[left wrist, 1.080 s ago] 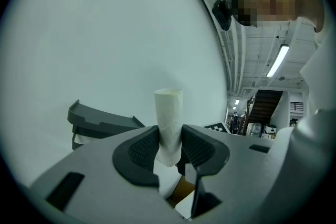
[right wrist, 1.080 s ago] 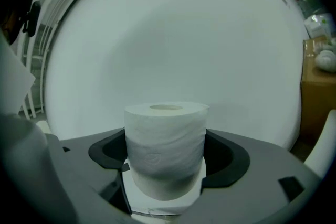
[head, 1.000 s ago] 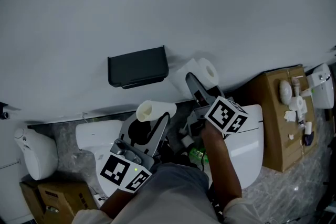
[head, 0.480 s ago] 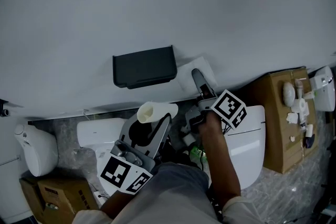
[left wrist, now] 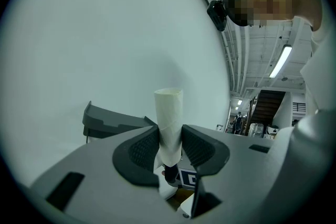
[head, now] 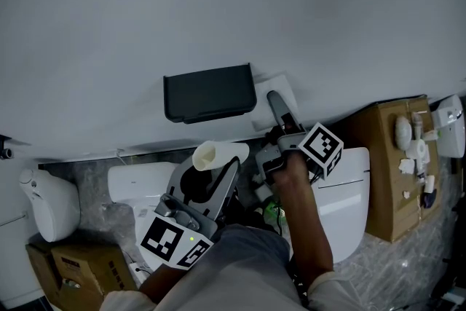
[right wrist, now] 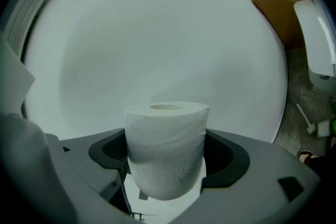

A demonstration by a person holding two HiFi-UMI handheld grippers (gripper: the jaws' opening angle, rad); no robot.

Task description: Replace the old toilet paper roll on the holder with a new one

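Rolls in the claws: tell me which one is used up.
The tube in the left claw: a thin bare core with no paper left. The roll in the right claw is thick with white paper.

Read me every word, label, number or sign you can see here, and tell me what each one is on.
Nothing here can be read.
Marker cubes: black-and-white square patterns only, no letters.
Left box: print too small to read.
Label below the tube: mostly hidden, unreadable.
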